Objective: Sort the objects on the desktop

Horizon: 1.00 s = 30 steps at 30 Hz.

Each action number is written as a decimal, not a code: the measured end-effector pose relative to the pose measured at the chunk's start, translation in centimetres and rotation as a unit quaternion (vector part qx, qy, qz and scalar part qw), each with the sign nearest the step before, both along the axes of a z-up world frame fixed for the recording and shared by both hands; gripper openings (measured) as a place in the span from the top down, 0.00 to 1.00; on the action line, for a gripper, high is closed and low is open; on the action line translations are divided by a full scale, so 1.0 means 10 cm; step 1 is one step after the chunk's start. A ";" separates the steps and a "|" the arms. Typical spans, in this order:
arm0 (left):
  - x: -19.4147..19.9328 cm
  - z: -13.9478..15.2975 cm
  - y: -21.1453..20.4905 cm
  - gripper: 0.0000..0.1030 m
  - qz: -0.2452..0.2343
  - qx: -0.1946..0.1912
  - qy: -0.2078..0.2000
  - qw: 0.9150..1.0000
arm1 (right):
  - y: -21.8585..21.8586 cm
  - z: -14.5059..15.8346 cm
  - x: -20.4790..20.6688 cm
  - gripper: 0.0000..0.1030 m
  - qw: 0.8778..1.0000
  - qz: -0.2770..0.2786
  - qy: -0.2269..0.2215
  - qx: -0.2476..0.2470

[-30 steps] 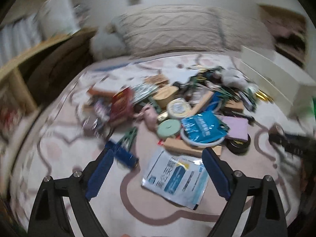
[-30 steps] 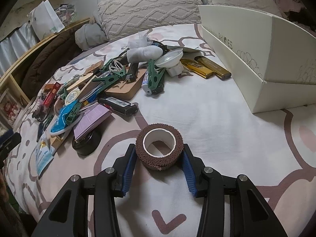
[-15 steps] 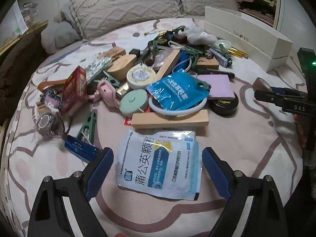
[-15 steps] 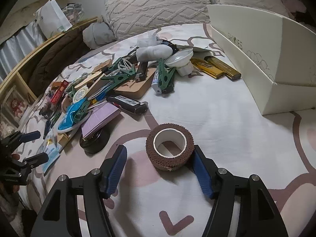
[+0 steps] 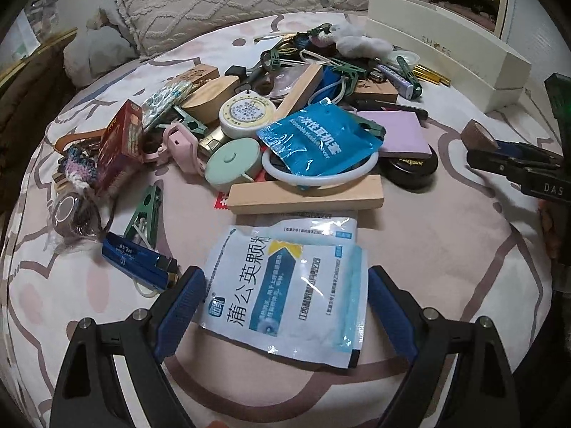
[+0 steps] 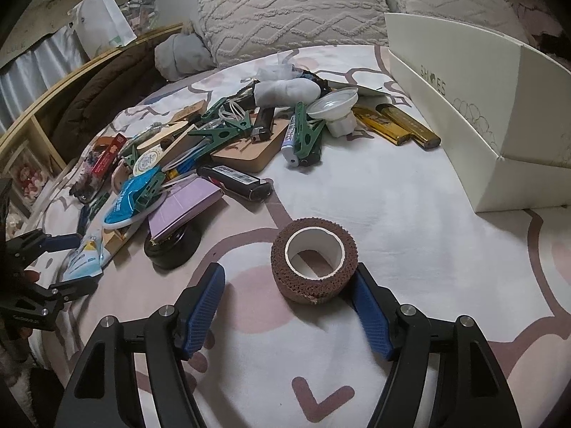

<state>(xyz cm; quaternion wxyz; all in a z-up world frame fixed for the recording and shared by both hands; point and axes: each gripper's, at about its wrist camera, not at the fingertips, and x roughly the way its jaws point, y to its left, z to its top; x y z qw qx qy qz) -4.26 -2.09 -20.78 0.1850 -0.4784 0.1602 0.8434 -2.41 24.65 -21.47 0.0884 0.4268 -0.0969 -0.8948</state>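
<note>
Left gripper [image 5: 285, 297]: jaws wide, straddling white-and-blue sachet [image 5: 285, 296] flat on bedspread [image 5: 446, 267], pads not pressing it. Clutter pile beyond: wooden block [image 5: 303, 198], blue foil pouch [image 5: 317, 141], purple pad [image 5: 399, 132], black round tin [image 5: 410, 171]. Right gripper [image 6: 289, 306]: jaws just been opening, brown tape roll [image 6: 314, 260] standing on bedspread between them, clear gap at left pad, right pad at or just beside roll. Further right, white shoebox [image 6: 464, 114].
</note>
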 end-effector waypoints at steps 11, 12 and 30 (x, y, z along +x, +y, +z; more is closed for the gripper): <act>-0.08 0.00 0.07 0.11 -0.057 -0.025 -0.017 0.998 | 0.14 0.00 0.02 0.51 0.999 -0.019 0.006 -0.045; -0.09 -0.01 0.07 0.11 -0.058 -0.021 -0.024 0.998 | 0.14 0.00 0.02 0.56 0.999 -0.020 0.006 -0.045; 0.20 0.17 0.12 0.11 -0.070 -0.001 -0.056 0.996 | 0.12 0.01 0.01 0.57 0.999 -0.017 0.010 -0.040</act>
